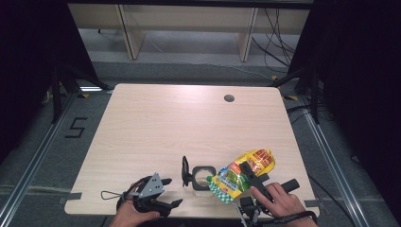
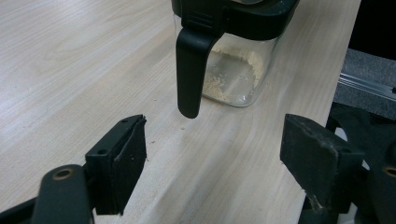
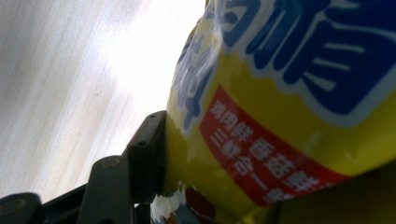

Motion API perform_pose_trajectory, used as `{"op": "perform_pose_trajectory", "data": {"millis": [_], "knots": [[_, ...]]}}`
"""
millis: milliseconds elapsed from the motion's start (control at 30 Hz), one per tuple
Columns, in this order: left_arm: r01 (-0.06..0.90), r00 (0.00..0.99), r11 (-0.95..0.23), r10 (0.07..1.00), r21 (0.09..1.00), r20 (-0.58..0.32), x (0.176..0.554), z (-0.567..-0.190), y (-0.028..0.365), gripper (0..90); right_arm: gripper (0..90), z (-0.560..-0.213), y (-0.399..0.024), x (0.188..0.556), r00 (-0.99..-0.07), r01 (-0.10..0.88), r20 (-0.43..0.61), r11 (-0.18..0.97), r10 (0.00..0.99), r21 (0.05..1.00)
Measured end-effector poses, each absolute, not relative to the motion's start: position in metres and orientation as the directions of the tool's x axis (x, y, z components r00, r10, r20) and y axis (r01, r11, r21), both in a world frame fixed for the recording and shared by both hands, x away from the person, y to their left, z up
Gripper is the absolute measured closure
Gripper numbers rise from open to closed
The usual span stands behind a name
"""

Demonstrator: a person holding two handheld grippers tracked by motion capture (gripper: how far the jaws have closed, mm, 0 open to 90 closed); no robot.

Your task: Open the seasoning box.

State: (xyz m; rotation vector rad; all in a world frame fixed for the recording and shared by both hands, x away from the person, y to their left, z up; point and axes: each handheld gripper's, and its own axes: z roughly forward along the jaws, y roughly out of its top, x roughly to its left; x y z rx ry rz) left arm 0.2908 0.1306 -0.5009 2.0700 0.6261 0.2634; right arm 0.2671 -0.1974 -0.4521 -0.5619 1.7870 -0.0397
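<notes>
The yellow seasoning bag (image 1: 243, 172) is clamped in the right claw (image 1: 242, 176) and tilted, mouth down, over the open clear jar (image 1: 203, 177) near the table's (image 1: 189, 118) front edge, evidently for pouring, while the left claw (image 1: 158, 196) waits open beside it.

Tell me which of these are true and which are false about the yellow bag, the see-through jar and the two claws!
1. The right claw grips the yellow bag. True.
2. The left claw holds the jar's handle. False: its jaws stand open and apart from the handle.
3. The jar is full to the top. False: only a little pale powder lies at its bottom.
4. The jar stands near the table's front edge. True.
</notes>
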Motion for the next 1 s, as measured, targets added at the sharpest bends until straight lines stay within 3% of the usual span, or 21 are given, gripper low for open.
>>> {"op": "perform_pose_trajectory", "data": {"millis": [367,567,667,700,767,800,867,1000], "knots": [[0.333,0.844,-0.444,0.533,0.832,-0.054,0.2912,-0.5012,0.1308,20.8,42.4,-0.4523,-0.1968,0.2652,-0.155,-0.343,-0.915,0.889,-0.372,-0.303],[0.33,0.846,-0.448,0.531,0.831,-0.049,0.2916,-0.5009,0.1312,20.8,42.4,-0.4531,-0.1969,0.2662,-0.184,-0.343,-0.905,0.888,-0.382,-0.305],[0.329,0.846,-0.447,0.531,0.832,-0.049,0.2915,-0.5009,0.1311,20.8,42.4,-0.4528,-0.1974,0.2655,-0.148,-0.344,-0.915,0.887,-0.375,-0.308],[0.334,0.845,-0.445,0.532,0.831,-0.055,0.2913,-0.5011,0.1308,20.8,42.4,-0.45,-0.1972,0.2649,-0.141,-0.329,-0.896,0.873,-0.421,-0.359],[0.335,0.845,-0.444,0.533,0.831,-0.055,0.2913,-0.5011,0.1307,20.9,42.4,-0.4529,-0.1969,0.2655,-0.163,-0.345,-0.906,0.883,-0.39,-0.318],[0.335,0.843,-0.446,0.534,0.83,-0.054,0.2911,-0.501,0.1308,20.9,42.4,-0.4488,-0.1962,0.2653,-0.144,-0.339,-0.884,0.862,-0.444,-0.377],[0.34,0.842,-0.438,0.536,0.832,-0.062,0.2908,-0.5013,0.1301,20.9,42.4,-0.4484,-0.196,0.2654,-0.14,-0.342,-0.88,0.856,-0.454,-0.388],[0.333,0.846,-0.454,0.531,0.826,-0.049,0.2918,-0.5011,0.1313,20.9,42.4,-0.4528,-0.197,0.2658,-0.165,-0.348,-0.907,0.883,-0.388,-0.314]]}}
